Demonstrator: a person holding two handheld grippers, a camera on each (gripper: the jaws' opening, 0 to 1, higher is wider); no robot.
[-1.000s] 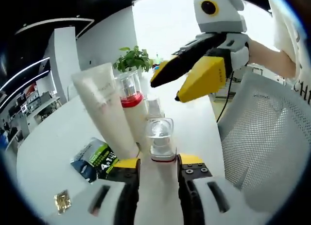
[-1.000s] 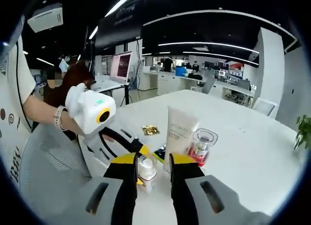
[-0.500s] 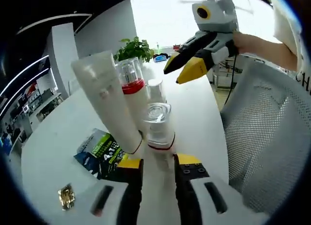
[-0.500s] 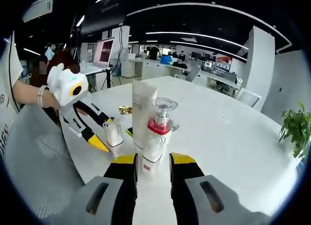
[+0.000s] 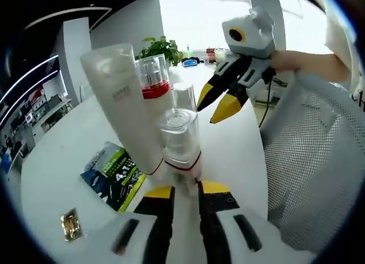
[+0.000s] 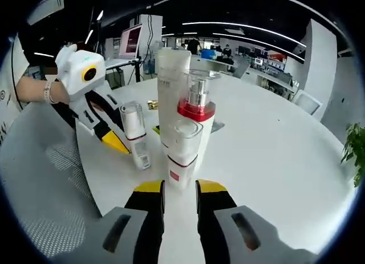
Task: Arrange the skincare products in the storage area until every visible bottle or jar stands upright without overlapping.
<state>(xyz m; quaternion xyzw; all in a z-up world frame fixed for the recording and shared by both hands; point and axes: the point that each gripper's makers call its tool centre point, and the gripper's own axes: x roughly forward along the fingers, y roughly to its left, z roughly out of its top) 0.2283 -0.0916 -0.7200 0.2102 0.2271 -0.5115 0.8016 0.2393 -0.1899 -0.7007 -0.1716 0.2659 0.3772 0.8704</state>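
**White skincare bottles stand in a tight cluster on the table**

White and clear, our small capped bottle (image 5: 180, 139) stands upright on the table (image 5: 63, 155), its base right at the left gripper (image 5: 185, 191); the fingers sit narrowly spaced beside it, and we cannot tell whether they grip it. Just behind rise a tall tube (image 5: 126, 107) and a red-collared pump bottle (image 5: 155, 87), touching or nearly so. Another small bottle (image 6: 178, 152) stands just ahead of our right gripper (image 6: 179, 191), whose fingers are slightly parted and hold nothing. A green leaflet (image 5: 114, 174) and a gold sachet (image 5: 69, 224) lie nearby.
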